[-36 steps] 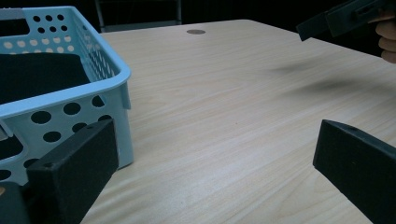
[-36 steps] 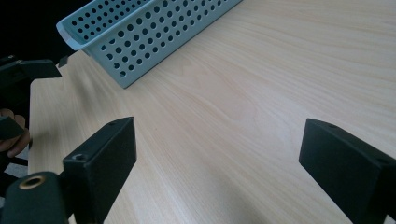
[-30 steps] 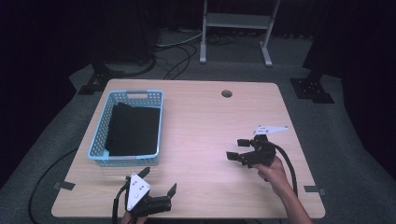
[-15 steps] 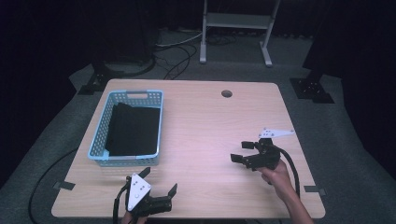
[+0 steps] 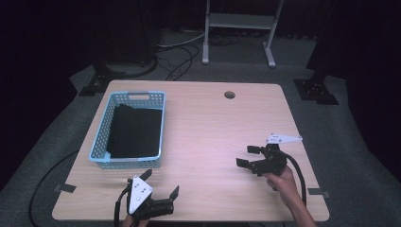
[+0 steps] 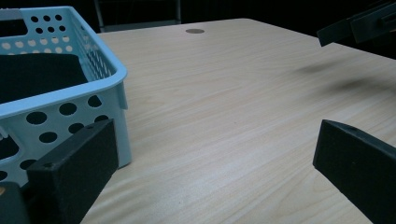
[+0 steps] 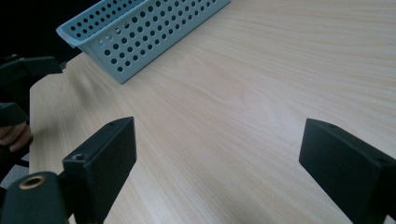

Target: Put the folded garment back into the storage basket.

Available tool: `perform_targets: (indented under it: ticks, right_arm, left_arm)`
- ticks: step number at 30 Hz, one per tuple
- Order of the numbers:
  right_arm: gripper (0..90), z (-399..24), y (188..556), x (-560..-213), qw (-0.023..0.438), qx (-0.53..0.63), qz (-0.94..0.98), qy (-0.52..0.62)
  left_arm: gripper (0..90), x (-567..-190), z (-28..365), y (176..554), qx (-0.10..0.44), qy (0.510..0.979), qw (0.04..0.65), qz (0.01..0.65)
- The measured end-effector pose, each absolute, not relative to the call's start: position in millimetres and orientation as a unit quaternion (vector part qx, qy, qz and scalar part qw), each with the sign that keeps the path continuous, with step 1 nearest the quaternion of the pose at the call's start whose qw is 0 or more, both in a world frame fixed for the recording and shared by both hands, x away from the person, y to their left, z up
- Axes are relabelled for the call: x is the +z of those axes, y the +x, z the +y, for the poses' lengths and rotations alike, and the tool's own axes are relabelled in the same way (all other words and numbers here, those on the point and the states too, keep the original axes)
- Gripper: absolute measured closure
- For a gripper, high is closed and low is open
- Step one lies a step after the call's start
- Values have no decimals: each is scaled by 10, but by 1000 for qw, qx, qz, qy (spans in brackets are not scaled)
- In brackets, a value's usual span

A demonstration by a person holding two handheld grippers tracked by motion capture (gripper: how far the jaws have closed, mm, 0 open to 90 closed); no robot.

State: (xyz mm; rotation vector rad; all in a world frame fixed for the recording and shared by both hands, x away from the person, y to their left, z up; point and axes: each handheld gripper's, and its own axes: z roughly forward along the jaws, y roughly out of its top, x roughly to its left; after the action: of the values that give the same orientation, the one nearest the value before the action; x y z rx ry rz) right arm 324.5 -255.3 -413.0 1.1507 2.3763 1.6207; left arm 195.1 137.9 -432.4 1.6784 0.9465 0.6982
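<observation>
Item: black cloth (image 5: 135, 131) in blue basket (image 5: 126, 162), beyond my left gripper (image 5: 161, 183); judged soft, light (pinch an edge). 2 grippers gaped, right gripper (image 5: 249, 156) included.

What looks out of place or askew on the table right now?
Nothing stands out. The blue basket sits flat on the table, the black folded cloth lies inside it, and nothing is spilled or damaged.

Basket (image 5: 130, 161) on table (image 5: 213, 123) left half; cloth (image 5: 135, 132) inside basket.
</observation>
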Motion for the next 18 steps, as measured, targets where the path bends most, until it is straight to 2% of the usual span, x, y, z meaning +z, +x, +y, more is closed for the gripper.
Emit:
perform_targets:
  ticks: [18]
  right_arm:
    - [111,-2651,3155,-4166,27,533,757,376]
  left_arm:
    - [0,-4332,1365,1952,290,702,518,394]
